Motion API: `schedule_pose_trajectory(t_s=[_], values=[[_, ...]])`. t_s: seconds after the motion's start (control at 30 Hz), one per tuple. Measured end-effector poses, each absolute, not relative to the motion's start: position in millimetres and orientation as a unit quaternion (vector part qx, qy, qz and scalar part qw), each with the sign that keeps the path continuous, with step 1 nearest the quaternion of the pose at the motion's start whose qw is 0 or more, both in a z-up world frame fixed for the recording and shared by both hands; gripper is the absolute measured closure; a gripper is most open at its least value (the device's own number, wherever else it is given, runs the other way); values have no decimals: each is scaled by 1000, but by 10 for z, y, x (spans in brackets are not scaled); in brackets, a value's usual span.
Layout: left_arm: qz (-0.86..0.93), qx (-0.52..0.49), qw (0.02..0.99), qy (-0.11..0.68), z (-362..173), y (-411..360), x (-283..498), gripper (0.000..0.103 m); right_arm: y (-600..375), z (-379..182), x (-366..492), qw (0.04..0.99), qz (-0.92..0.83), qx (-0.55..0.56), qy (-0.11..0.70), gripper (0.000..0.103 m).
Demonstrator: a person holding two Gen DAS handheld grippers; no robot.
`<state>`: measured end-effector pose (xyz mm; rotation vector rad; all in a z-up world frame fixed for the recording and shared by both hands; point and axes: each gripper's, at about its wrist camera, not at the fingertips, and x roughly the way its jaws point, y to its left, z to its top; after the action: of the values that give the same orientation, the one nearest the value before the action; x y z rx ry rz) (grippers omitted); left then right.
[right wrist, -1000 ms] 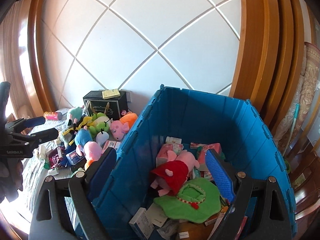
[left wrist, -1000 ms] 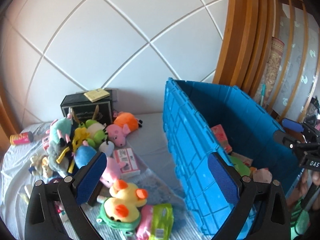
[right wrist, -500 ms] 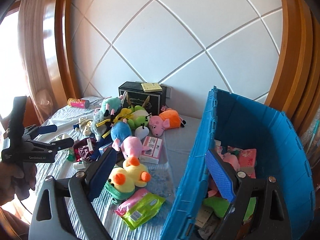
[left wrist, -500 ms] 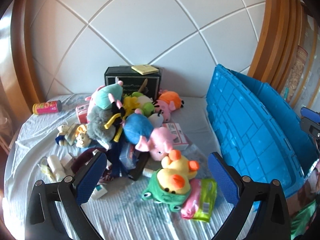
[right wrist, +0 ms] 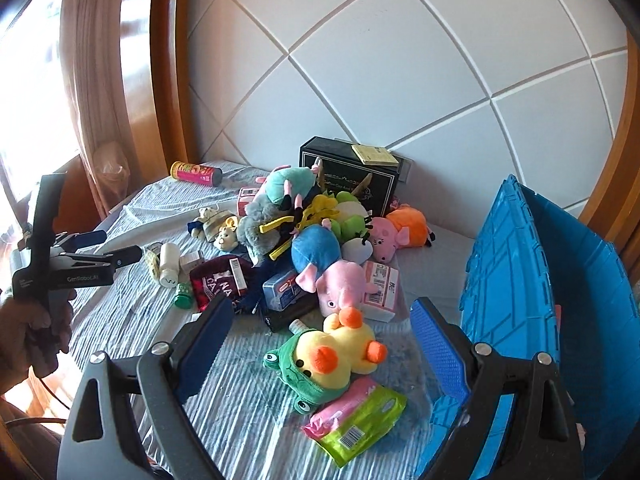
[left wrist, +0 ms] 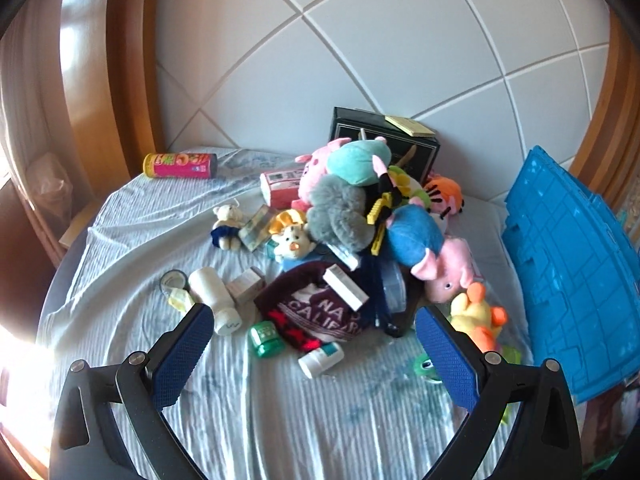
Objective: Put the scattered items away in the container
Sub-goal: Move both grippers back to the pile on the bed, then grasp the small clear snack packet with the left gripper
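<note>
Through the left wrist view I am hovering the left gripper (left wrist: pixel 312 344) over the cloth-covered table (left wrist: pixel 132 240), its jaws spread wide and holding nothing. Just past the fingertips a maroon cap (left wrist: pixel 316 308) is lying with a small white box (left wrist: pixel 345 288) on it, a white bottle (left wrist: pixel 214 298) to the left and a green cap (left wrist: pixel 266 338) near. The heap of soft toys (left wrist: pixel 360 200) is piled farther off, and the blue crate (left wrist: pixel 576 264) is standing at the right edge. Through the right wrist view I am holding the right gripper (right wrist: pixel 320 344) released too, empty, with the yellow duck (right wrist: pixel 336 356) sitting between its fingers and a pink and green packet (right wrist: pixel 356 428) just nearer. The crate is just to the right. I judge I am reaching for the next item; next I would be lowering the right gripper around the duck, closing gently on its soft body, then swinging it right over the crate wall.
</note>
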<state>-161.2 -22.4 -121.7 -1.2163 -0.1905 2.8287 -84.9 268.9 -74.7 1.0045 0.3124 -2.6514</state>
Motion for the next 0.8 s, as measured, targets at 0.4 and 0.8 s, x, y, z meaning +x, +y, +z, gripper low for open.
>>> schedule_pose_trajectory(t_s=[0.4, 0.8], values=[[893, -445, -24, -64, -1906, -1172, -1854, 1, 2111, -1266, -959, 127, -902, 401, 101, 12], [862, -496, -57, -89, -2842, -1755, -2475, 16, 1669, -1443, -1060, 123, -885, 430, 125, 12]])
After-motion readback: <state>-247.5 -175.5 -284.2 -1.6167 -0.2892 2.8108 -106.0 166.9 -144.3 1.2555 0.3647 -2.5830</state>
